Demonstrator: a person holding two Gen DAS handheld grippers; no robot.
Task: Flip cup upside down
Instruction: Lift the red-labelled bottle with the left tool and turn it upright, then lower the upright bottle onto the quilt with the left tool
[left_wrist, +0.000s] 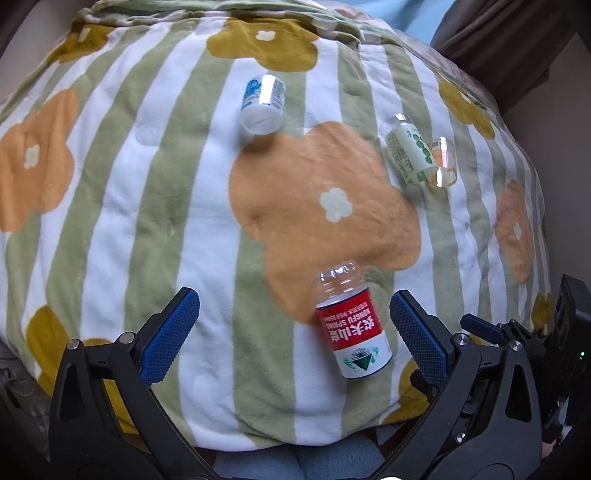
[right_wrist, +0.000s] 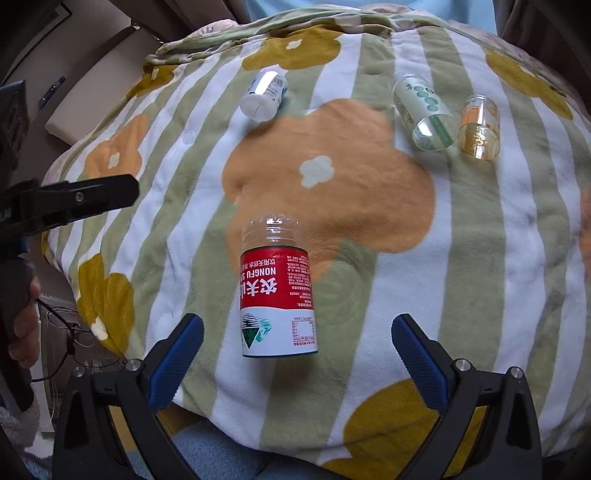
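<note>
A clear cup with a red and white Nongfu Spring label (left_wrist: 349, 325) (right_wrist: 277, 291) stands upside down on the flowered blanket, its clear base up. My left gripper (left_wrist: 295, 332) is open, and the cup stands between its blue pads, nearer the right one. My right gripper (right_wrist: 297, 362) is open, with the cup just ahead between its pads, untouched. Three more cups lie on their sides further back: a blue and white one (left_wrist: 263, 103) (right_wrist: 264, 95), a green-labelled one (left_wrist: 412, 153) (right_wrist: 423, 110) and an orange-tinted one (left_wrist: 443, 162) (right_wrist: 479, 127).
The green-striped blanket with orange and mustard flowers (left_wrist: 184, 229) (right_wrist: 369, 229) covers a rounded soft surface that drops off at the near edge. The left gripper's black arm (right_wrist: 70, 205) and the hand holding it show at the left of the right wrist view.
</note>
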